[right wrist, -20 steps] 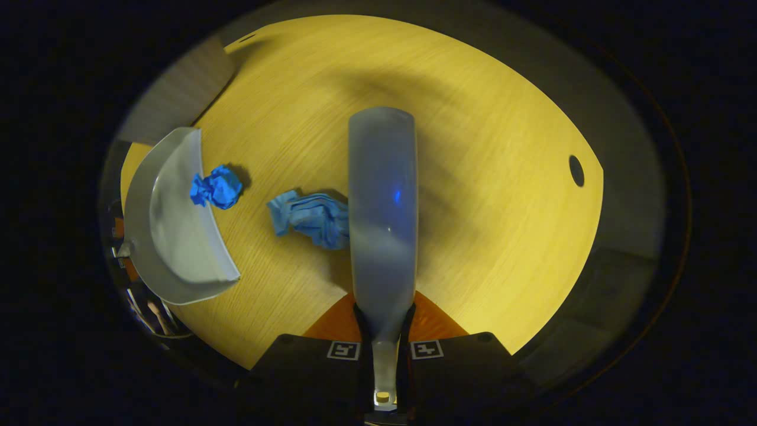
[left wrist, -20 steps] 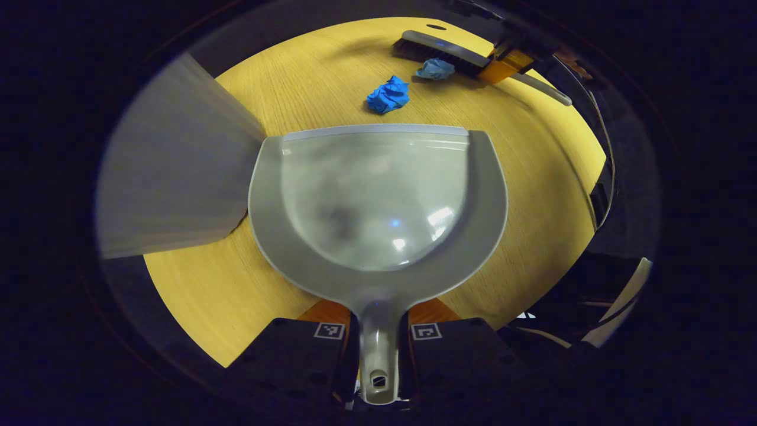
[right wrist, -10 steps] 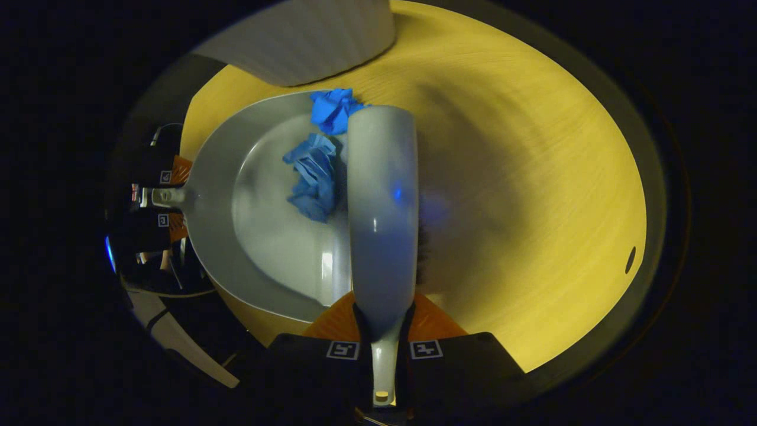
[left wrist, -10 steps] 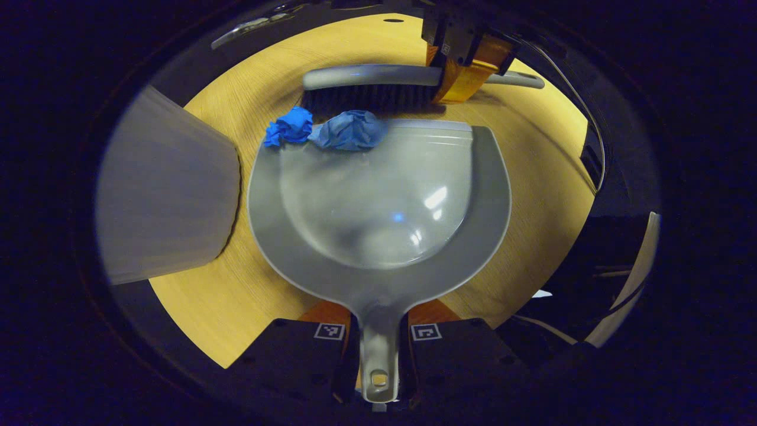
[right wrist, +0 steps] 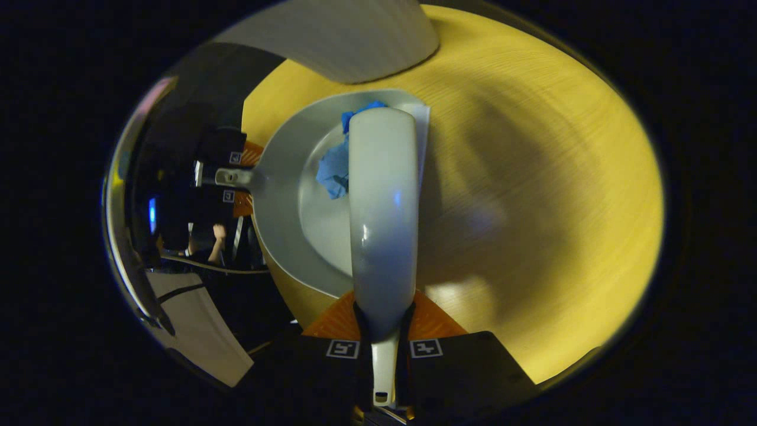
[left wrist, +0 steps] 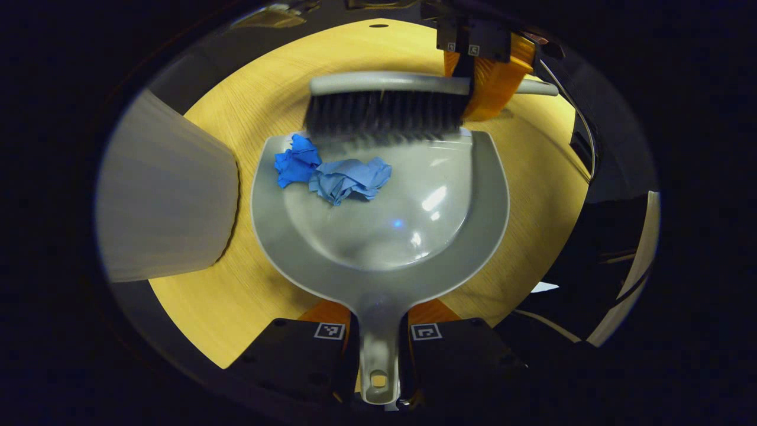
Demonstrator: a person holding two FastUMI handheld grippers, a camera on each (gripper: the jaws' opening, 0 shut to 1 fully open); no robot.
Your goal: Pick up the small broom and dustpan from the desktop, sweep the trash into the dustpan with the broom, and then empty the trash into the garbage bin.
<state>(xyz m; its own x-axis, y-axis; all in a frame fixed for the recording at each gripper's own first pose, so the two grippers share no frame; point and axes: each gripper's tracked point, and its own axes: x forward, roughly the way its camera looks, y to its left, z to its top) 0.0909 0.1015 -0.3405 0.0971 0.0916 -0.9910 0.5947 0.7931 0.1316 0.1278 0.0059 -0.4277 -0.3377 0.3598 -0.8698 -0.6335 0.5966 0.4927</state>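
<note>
Through the left gripper view, I hold the dustpan [left wrist: 378, 201] flat near the desktop's [left wrist: 236, 296] near edge, my left gripper [left wrist: 378, 355] clamped on its handle. Both blue paper wads [left wrist: 334, 174] lie inside, just past the lip; the broom [left wrist: 384, 106], bristles at that lip, sits in my right gripper [left wrist: 482, 65]. I judge sweeping nearly done; next comes tipping into the bin [left wrist: 165, 195] beside the pan.

Right gripper view: my fingers [right wrist: 455, 361] pinch the broom's handle, its back lying over the pan's mouth.

The dustpan [left wrist: 378, 213] is being viewed closely along its handle, and also from its side [right wrist: 284, 195] over the broom [right wrist: 383, 219].
</note>
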